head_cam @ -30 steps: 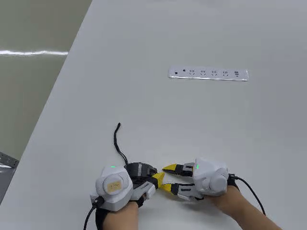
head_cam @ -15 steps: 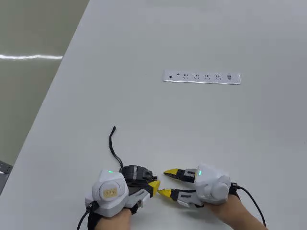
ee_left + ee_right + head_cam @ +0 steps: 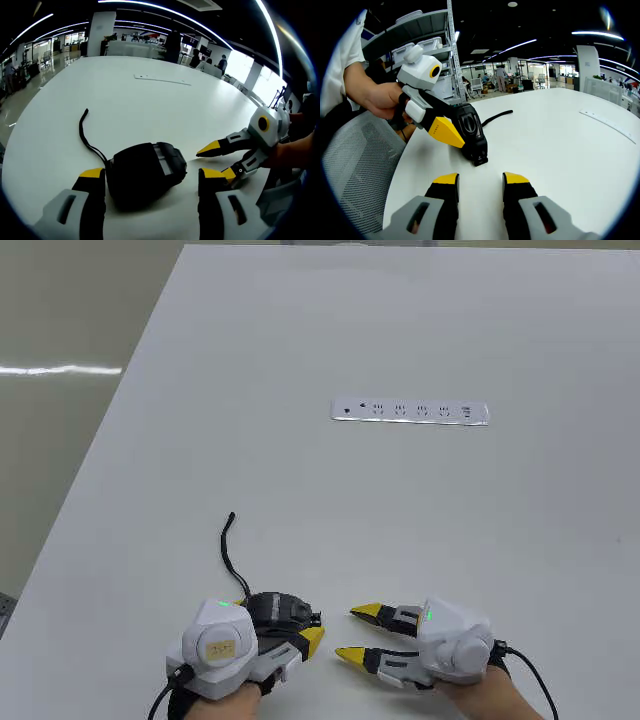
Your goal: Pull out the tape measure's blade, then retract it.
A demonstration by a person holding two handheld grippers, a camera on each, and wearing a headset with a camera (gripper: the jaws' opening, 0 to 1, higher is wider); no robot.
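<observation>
The black tape measure (image 3: 283, 612) lies on the white table with its blade drawn in and its black strap (image 3: 229, 548) trailing away. My left gripper (image 3: 281, 625) straddles the tape measure (image 3: 145, 170): one finger (image 3: 92, 176) rests against it, and a thin strip of table shows before the other. In the right gripper view, a yellow left finger (image 3: 445, 132) lies along the tape measure's (image 3: 471, 127) side. My right gripper (image 3: 357, 632) stands open just to the right, its jaws (image 3: 480, 179) pointing at the case and holding nothing.
A white power strip (image 3: 410, 411) lies flat further back on the table (image 3: 450, 520). The table's left edge drops to the floor (image 3: 60, 390). A grey mesh chair (image 3: 355, 165) stands close behind the near edge.
The head camera has tilted, shifting the whole picture. My right gripper has drawn slightly further right of the tape measure. The left gripper and the tape measure stay put.
</observation>
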